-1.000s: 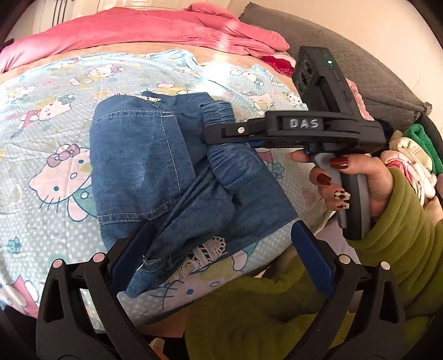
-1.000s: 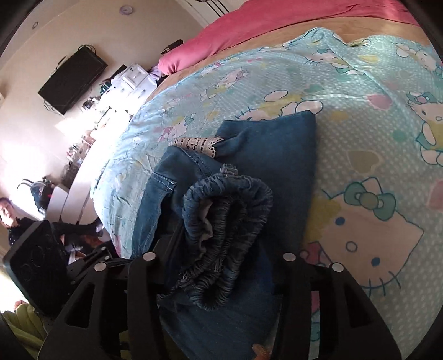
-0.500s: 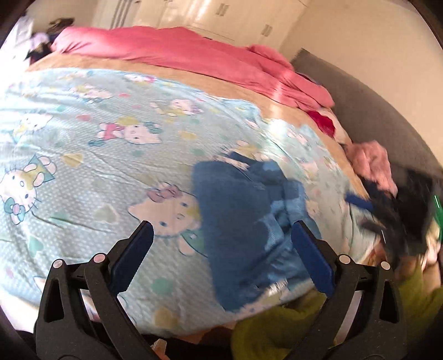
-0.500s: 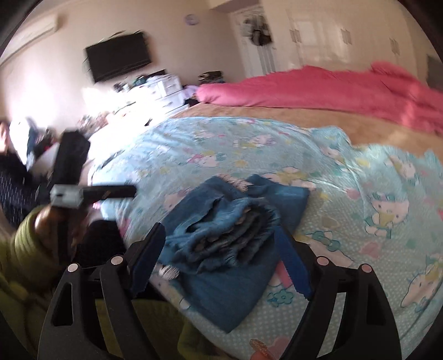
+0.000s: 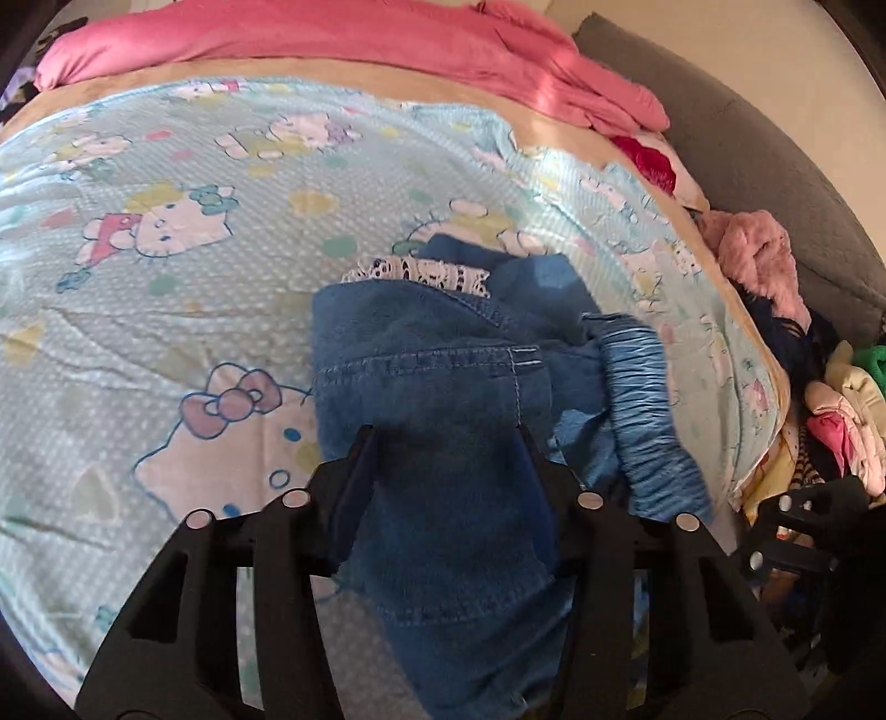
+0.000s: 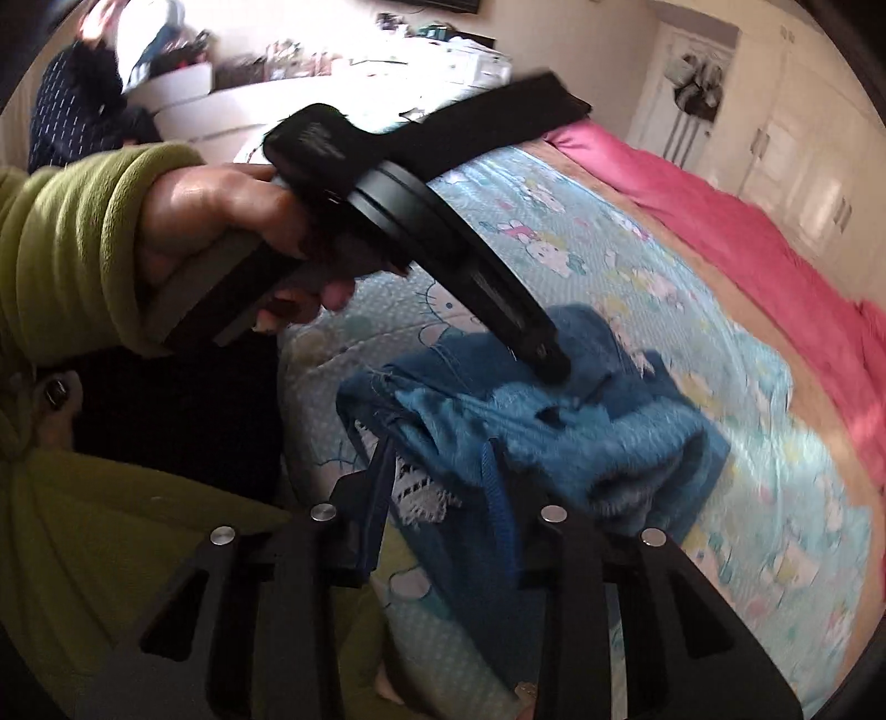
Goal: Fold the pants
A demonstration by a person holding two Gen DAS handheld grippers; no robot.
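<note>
Blue denim pants (image 5: 443, 376) lie folded on the cartoon-cat bedsheet (image 5: 166, 277), with white lace trim (image 5: 415, 274) at the far edge and the gathered waistband (image 5: 642, 410) on the right. My left gripper (image 5: 446, 476) has its jaws closing, and denim fills the gap from pad to pad. The right wrist view shows it (image 6: 545, 354), held by a hand (image 6: 221, 221) in a green sleeve, with its tip down on the pants (image 6: 609, 432). My right gripper (image 6: 440, 493) is also closing, on the near edge with the lace (image 6: 421, 498) between its jaws.
A pink blanket (image 5: 332, 39) lies across the far side of the bed. A pile of mixed clothes (image 5: 841, 421) sits off the bed's right edge beside a grey padded backrest (image 5: 747, 138). White furniture and cupboards (image 6: 803, 138) stand beyond the bed.
Both grippers stood wide and drew back from the pants, the right one letting go of the waistband and rolling upright. Now both are back on the denim with their jaws narrowed around it.
</note>
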